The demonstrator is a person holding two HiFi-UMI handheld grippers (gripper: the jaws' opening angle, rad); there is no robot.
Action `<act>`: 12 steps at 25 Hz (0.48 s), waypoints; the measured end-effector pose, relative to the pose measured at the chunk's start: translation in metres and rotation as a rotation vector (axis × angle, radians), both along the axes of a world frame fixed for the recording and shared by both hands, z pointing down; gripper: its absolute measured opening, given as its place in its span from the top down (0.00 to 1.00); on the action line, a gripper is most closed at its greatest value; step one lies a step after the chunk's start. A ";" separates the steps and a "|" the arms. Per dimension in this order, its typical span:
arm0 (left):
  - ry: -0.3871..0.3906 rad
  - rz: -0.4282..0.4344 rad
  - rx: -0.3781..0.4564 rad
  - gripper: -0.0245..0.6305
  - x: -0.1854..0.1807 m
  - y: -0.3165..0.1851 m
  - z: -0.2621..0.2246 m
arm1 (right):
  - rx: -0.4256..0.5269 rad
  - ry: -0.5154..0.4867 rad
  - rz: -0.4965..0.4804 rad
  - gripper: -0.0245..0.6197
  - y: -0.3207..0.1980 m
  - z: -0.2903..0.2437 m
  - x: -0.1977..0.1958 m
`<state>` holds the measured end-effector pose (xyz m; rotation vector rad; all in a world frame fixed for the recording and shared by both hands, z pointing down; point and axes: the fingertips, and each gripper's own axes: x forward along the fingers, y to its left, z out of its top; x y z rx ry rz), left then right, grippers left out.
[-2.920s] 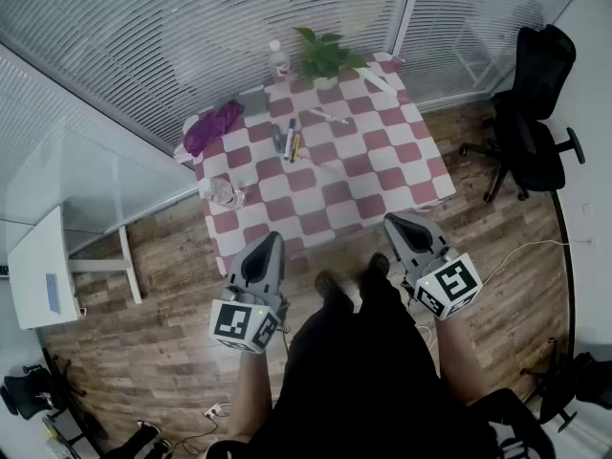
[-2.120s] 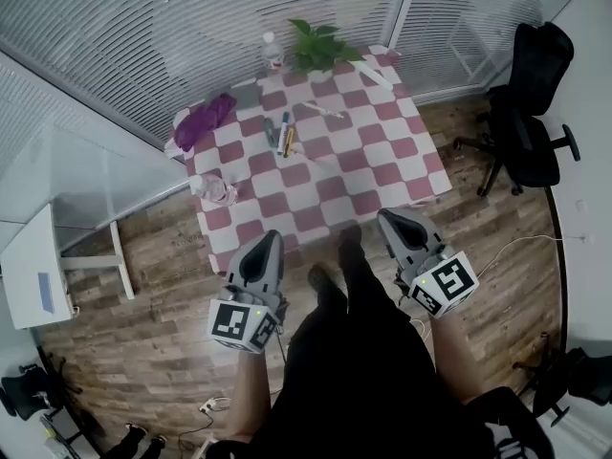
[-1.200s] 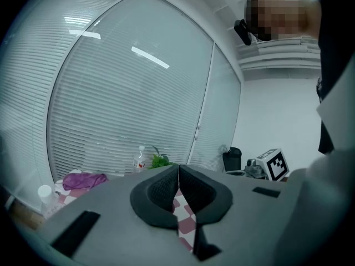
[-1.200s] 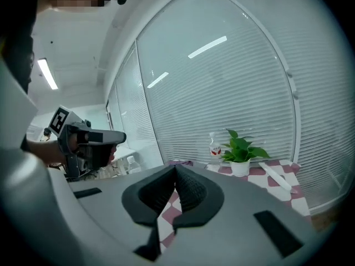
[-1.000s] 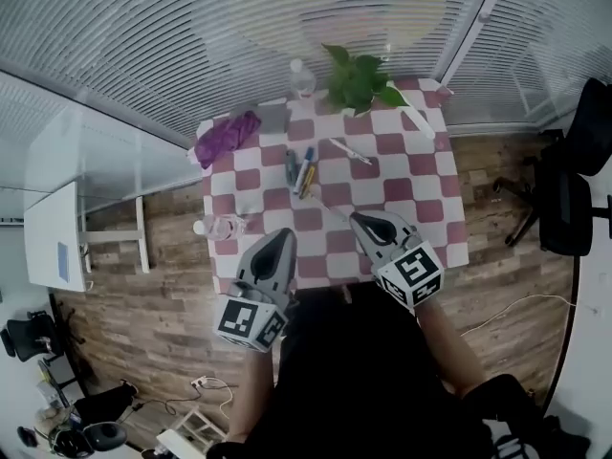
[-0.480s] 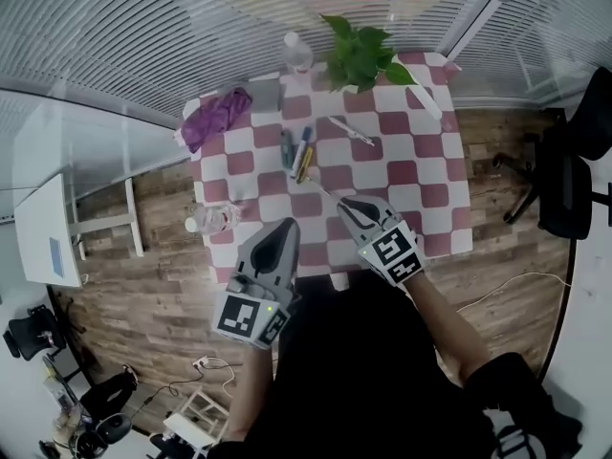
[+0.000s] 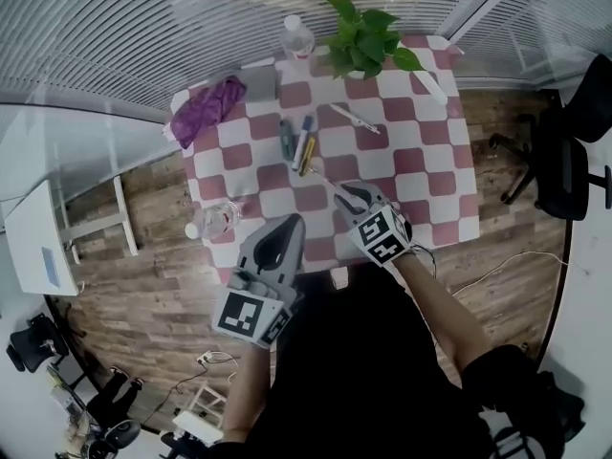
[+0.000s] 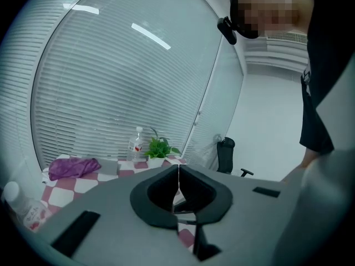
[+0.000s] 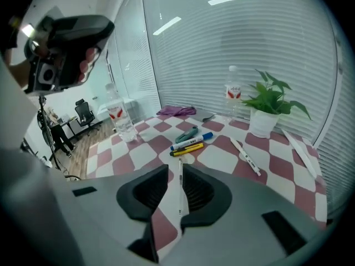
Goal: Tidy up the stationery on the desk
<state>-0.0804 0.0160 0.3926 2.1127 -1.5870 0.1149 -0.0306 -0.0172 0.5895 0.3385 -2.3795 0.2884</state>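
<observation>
Checked desk (image 7: pixel 435 175): right tool (image 7: pixel 346 194) has dropped near the markers (image 7: pixel 298 143), jaws just parting around a thin pen (image 9: pixel 179 182), pickup likely; left tool (image 7: pixel 289 222) closed, empty

Slatted blinds (image 7: pixel 115 27), wood floor (image 7: pixel 143 285), black chair (image 7: pixel 564 165)

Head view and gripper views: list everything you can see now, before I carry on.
tablecloth: 1, red-and-white checks, over the desk
bottles: 2, clear, one at the far edge, the other at the near left edge
plant: 1, green in a white pot, far edge
cloth: 1, purple, far left corner
flat grey item: 1, beside the cloth
pens: 3, green, blue-white, yellow, together mid-desk
white pen: 1, past the middle
white stick: 1, far right corner
thin white pen: 1, nearer the person
chair: 1, black, floor at right
left gripper: shut, empty
right gripper: jaws just been opening, apart round the thin white pen, not pressing it
</observation>
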 end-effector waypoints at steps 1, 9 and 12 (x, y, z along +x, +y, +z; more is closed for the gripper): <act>0.000 0.005 -0.005 0.91 -0.001 0.001 0.002 | 0.004 0.021 -0.003 0.81 0.000 0.008 -0.002; 0.010 0.013 -0.033 0.91 -0.013 0.014 0.011 | 0.011 0.155 -0.018 0.81 0.000 0.052 -0.010; 0.003 0.010 -0.063 0.91 -0.018 0.019 0.016 | -0.001 0.196 -0.024 0.81 -0.002 0.064 -0.010</act>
